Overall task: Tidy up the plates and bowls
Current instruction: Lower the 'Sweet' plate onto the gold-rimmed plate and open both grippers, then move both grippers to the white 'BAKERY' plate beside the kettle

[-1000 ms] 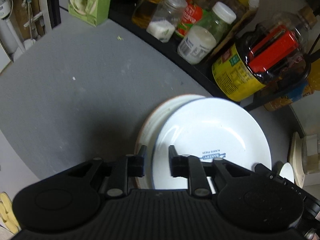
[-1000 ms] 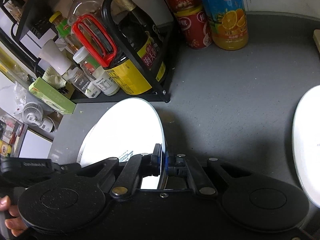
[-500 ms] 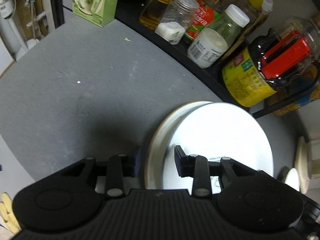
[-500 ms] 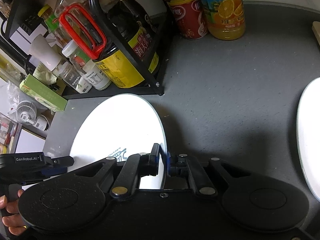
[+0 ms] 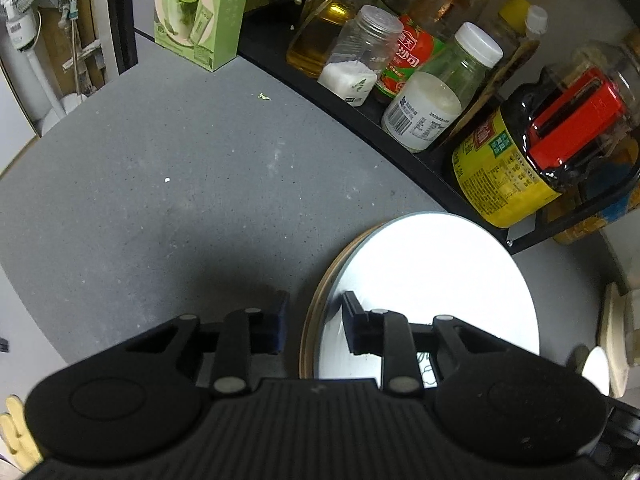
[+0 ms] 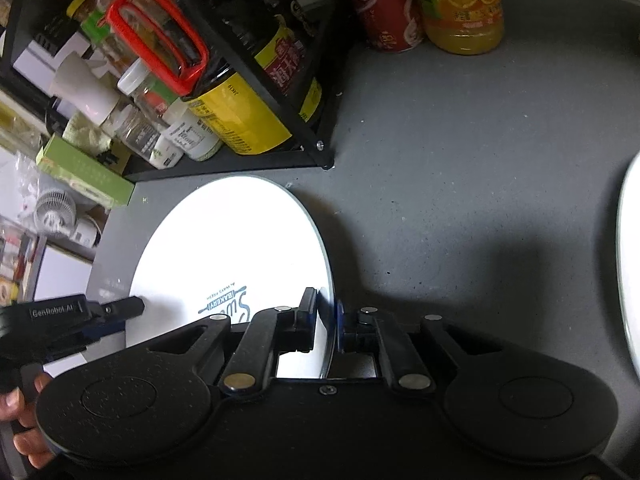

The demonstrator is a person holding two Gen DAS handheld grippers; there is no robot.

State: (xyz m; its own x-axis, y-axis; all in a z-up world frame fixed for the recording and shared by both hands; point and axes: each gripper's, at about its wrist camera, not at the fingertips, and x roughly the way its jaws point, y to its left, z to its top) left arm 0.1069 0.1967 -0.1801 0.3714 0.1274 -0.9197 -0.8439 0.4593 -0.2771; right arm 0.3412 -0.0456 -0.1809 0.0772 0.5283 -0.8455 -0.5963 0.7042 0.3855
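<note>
Right gripper (image 6: 326, 322) has its jaws pinched together; left gripper (image 5: 314, 326), jaws just narrowed, stands slightly parted.

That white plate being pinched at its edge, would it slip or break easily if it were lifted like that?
Probably slippery: the white plate looks glossy and glazed, and the right gripper clamps only its thin rim. It seems stiff, so it should not bend, but likely fragile if dropped on the hard grey counter. Held at one edge, it may tilt or swing.
</note>
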